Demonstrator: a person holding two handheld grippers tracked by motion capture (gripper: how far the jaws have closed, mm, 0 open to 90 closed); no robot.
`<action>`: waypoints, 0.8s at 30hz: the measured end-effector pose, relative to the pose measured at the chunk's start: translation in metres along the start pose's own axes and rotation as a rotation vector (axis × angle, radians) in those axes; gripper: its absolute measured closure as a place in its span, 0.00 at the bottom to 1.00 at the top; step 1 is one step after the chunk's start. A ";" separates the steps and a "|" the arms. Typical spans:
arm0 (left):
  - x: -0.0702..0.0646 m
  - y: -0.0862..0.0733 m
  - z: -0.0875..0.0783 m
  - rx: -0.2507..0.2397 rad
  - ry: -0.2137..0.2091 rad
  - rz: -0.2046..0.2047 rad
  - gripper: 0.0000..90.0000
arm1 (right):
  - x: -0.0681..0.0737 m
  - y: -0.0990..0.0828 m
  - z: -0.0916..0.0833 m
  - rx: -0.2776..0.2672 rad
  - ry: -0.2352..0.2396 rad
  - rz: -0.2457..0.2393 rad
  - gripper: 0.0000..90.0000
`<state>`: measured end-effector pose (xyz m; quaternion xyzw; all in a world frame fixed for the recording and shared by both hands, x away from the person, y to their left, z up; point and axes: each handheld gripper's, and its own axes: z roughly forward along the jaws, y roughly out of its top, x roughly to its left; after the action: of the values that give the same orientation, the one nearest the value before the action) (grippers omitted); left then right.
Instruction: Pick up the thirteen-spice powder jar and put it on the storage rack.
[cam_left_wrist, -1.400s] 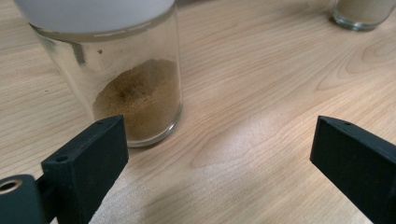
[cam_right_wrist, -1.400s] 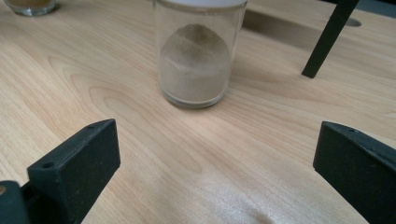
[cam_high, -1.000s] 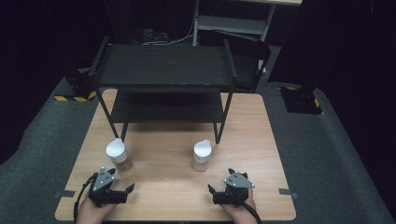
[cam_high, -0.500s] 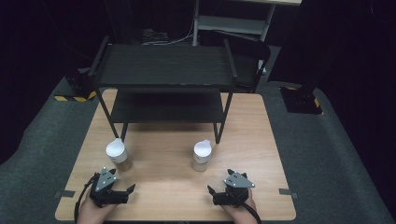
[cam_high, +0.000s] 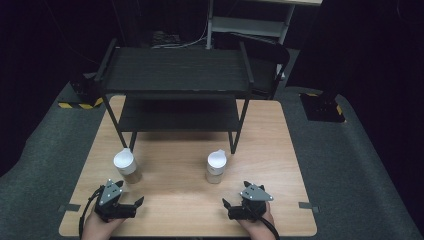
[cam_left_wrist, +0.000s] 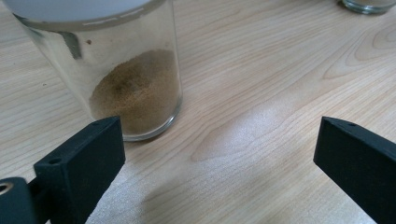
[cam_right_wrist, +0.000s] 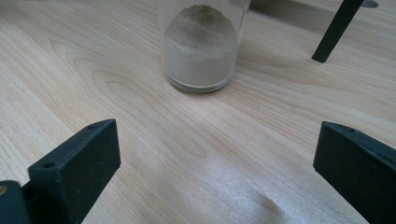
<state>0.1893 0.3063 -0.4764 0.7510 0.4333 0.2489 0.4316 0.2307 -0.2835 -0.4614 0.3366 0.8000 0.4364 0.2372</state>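
Our left tongs (cam_high: 131, 202) gape wide, blocky matte-black jaws holding nothing; just ahead stands a clear cylindrical glass jar with a white lid and brown granules (cam_left_wrist: 126, 77). Our right tongs (cam_high: 231, 206) are equally spread and empty, facing a second clear glass jar of pale beige powder (cam_right_wrist: 200, 44). Both jars rest upright on the smooth light-grained wooden desk (cam_high: 175, 195), in front of a black two-tier metal shelf (cam_high: 175, 75).

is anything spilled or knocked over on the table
Nothing stands out. Both lidded glass jars, the left jar and the right jar, stand upright on the wooden table with their powder inside; no spill shows.
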 end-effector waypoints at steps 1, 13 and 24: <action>0.000 0.000 0.000 -0.002 -0.001 -0.003 0.03 | 0.000 0.000 0.000 0.000 0.000 -0.001 0.00; -0.001 -0.008 -0.004 -0.056 0.010 -0.001 0.03 | 0.000 -0.001 0.000 -0.005 -0.005 0.006 0.00; -0.003 -0.016 -0.015 -0.149 0.046 0.001 0.03 | -0.002 -0.001 -0.001 -0.006 0.003 0.008 0.00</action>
<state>0.1696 0.3137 -0.4823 0.7111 0.4229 0.2981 0.4760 0.2309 -0.2854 -0.4619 0.3385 0.7976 0.4403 0.2353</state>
